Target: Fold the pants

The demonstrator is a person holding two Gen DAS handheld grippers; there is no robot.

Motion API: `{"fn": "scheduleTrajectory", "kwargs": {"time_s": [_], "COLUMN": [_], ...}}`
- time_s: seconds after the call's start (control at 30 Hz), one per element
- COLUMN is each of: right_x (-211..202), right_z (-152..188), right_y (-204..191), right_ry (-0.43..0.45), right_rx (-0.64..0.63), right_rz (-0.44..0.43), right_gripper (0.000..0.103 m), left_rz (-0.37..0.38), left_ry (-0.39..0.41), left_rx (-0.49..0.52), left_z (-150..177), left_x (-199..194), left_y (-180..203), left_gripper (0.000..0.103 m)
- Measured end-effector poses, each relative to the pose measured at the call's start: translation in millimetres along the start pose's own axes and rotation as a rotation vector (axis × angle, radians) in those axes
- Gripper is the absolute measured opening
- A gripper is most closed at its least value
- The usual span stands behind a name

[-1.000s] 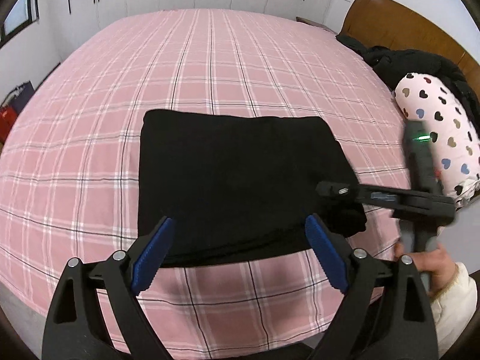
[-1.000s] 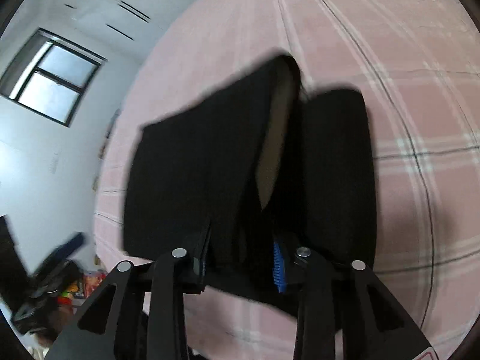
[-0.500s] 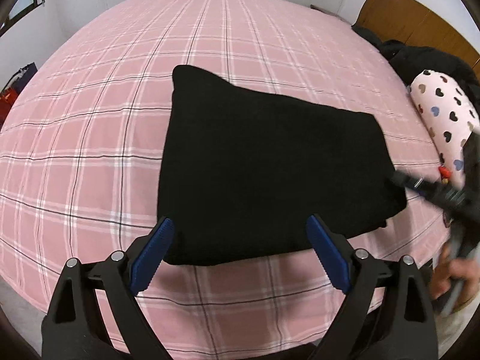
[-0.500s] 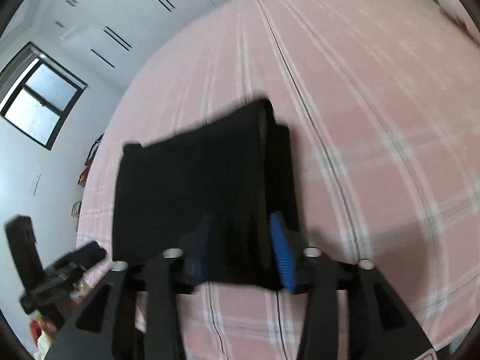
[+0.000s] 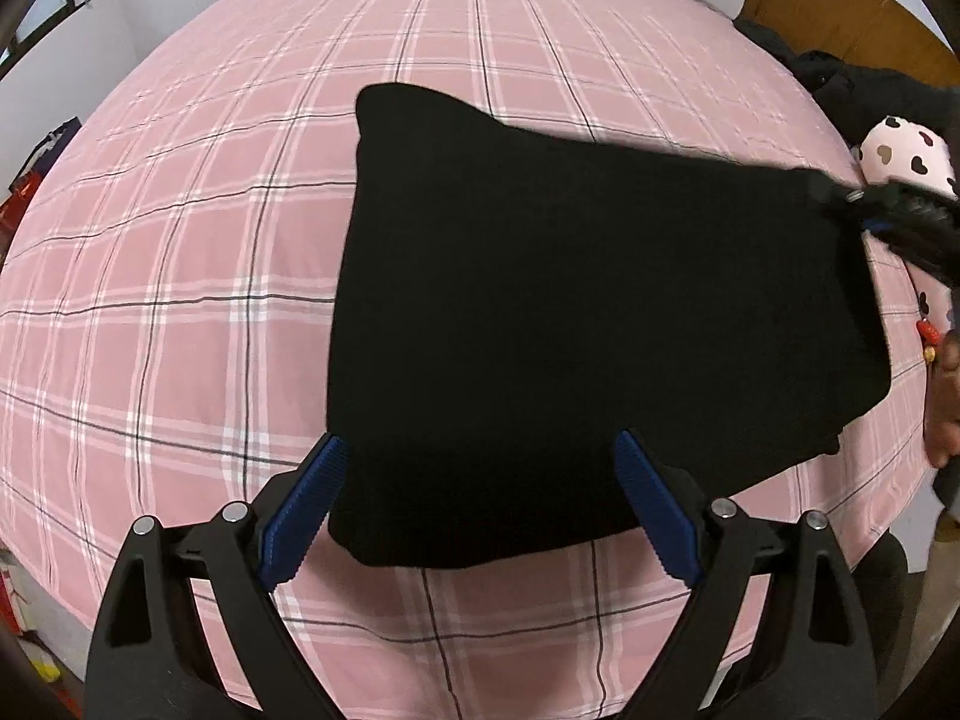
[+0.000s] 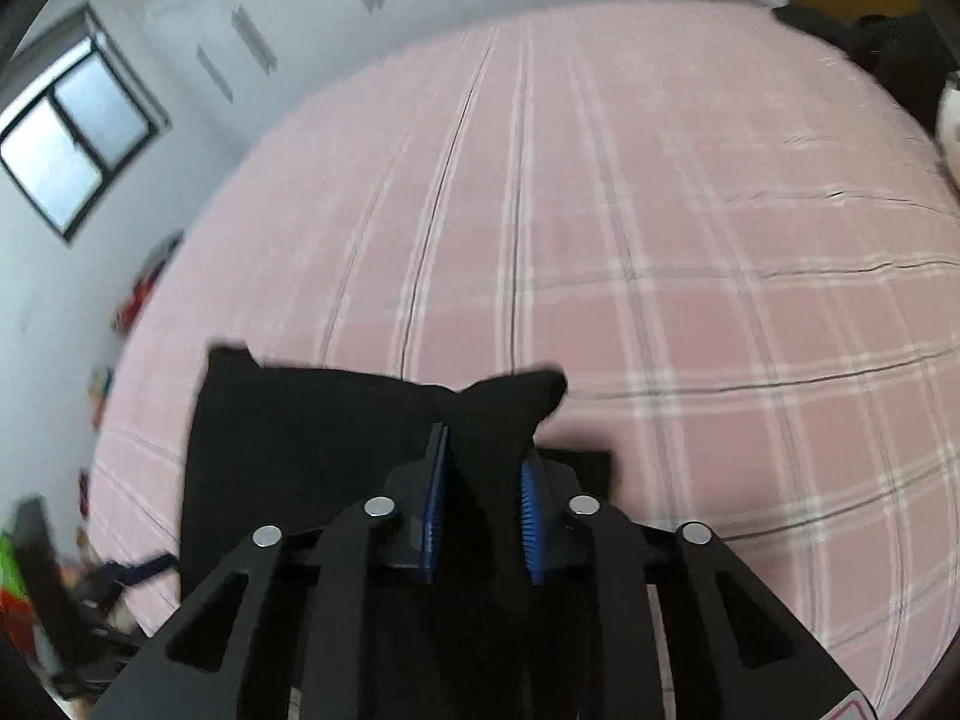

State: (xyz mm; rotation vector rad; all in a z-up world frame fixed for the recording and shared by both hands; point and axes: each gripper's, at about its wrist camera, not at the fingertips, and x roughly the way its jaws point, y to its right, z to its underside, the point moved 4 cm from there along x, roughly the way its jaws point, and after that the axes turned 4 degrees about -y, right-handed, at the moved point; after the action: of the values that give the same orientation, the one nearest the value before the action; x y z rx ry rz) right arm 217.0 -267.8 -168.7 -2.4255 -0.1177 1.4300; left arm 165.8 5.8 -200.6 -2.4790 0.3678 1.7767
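Observation:
Black pants (image 5: pixel 570 312) lie folded into a thick rectangle on the pink plaid bed (image 5: pixel 210 240). My left gripper (image 5: pixel 480 504) is open wide, its blue pads astride the near edge of the pants, pointing steeply down. My right gripper (image 5: pixel 864 210) shows blurred at the pants' far right corner. In the right wrist view its jaws (image 6: pixel 480 492) are closing, with a bunch of black cloth between the blue pads, and a corner of the pants (image 6: pixel 528 390) stands up just ahead of them.
A white pillow with hearts (image 5: pixel 906 153) and dark clothes (image 5: pixel 870 90) lie at the right by the wooden headboard (image 5: pixel 840 12). A person's hand (image 5: pixel 945 396) is at the right edge. Pink sheet (image 6: pixel 660 240) stretches beyond the pants toward a window (image 6: pixel 72 138).
My left gripper has sunk closer to the pants' near edge, still open. My right gripper let go of the fold, shifted along the right side and has closed on cloth again.

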Motion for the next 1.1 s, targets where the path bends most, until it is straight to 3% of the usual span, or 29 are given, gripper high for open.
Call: {"fn": "scheduleTrajectory", "kwargs": {"time_s": [0.03,0.07,0.1,0.2,0.27,0.47,0.5,0.53,0.6,0.63,0.73,0.8,0.83,0.87,0.9,0.93,0.97,1.0,1.1], "right_x": [11.0,29.2,35.8,9.4,-9.3,-4.1,0.6,3.0,-7.1,-17.6,-45.1,-29.1,-12.1,-8.1,-10.1,-15.9,-23.3,-30.6,-31.9], "right_z": [5.5,15.4,21.8,39.1,56.9,117.4,121.8,123.5,118.6,113.8,105.5,113.5,123.7,128.7,131.1,131.7,130.4,128.0,117.1], "right_y": [12.2,22.5,27.4,23.2,12.0,-10.7,-11.0,-9.6,-13.4,-15.1,-16.9,-7.5,2.9,8.8,13.2,17.0,21.2,24.7,34.1], "right_ry": [-0.028,-0.092,-0.116,-0.056,-0.027,-0.119,-0.124,-0.127,-0.111,-0.092,-0.044,-0.102,-0.155,-0.167,-0.163,-0.148,-0.12,-0.084,-0.058], "right_rx": [-0.003,-0.009,0.011,0.077,0.068,0.03,0.021,0.014,0.034,0.033,0.034,0.016,0.01,0.031,0.065,0.098,0.122,0.139,0.176], "right_rz": [0.037,0.106,0.114,-0.015,-0.042,-0.041,-0.013,0.002,-0.037,-0.045,-0.068,-0.035,0.03,0.025,-0.008,-0.035,-0.027,-0.004,-0.066], "right_gripper": [0.019,0.029,0.032,0.036,0.058,0.06,0.057,0.035,0.026,0.013,0.012,0.014,0.023,0.038,0.04,0.049,0.076,0.088,0.091], "left_rz": [-0.002,-0.007,-0.016,-0.037,-0.05,-0.066,-0.07,-0.076,-0.085,-0.093,-0.106,-0.1,-0.082,-0.034,0.01,0.053,0.1,0.127,0.17], "left_ry": [0.0,0.0,-0.005,-0.011,-0.014,-0.025,-0.026,-0.029,-0.035,-0.037,-0.032,-0.027,-0.029,-0.036,-0.039,-0.036,-0.019,-0.005,0.002], "left_rx": [0.003,0.006,0.009,0.02,0.027,0.013,0.013,0.011,0.01,0.013,0.021,0.009,-0.004,-0.029,-0.056,-0.087,-0.131,-0.169,-0.308], "left_z": [-0.2,-0.6,-0.7,1.1,2.6,7.3,7.2,9.8,14.0,15.9,19.7,23.2,24.6,25.6,26.2,26.6,26.6,26.2,22.1], "left_x": [1.6,3.1,4.9,6.8,7.1,7.7,8.1,6.9,4.3,2.5,-3.0,-5.7,-5.8,-6.0,-7.5,-10.7,-16.5,-20.3,-16.5], "left_y": [0.7,0.9,1.2,3.4,3.0,1.3,0.5,1.6,1.5,1.9,2.9,-2.9,-5.4,-8.7,-11.6,-17.0,-26.7,-36.0,-71.0], "left_gripper": [0.088,0.088,0.088,0.088,0.088,0.088,0.088,0.088,0.088,0.088,0.091,0.092,0.092,0.092,0.092,0.092,0.092,0.094,0.098]}}
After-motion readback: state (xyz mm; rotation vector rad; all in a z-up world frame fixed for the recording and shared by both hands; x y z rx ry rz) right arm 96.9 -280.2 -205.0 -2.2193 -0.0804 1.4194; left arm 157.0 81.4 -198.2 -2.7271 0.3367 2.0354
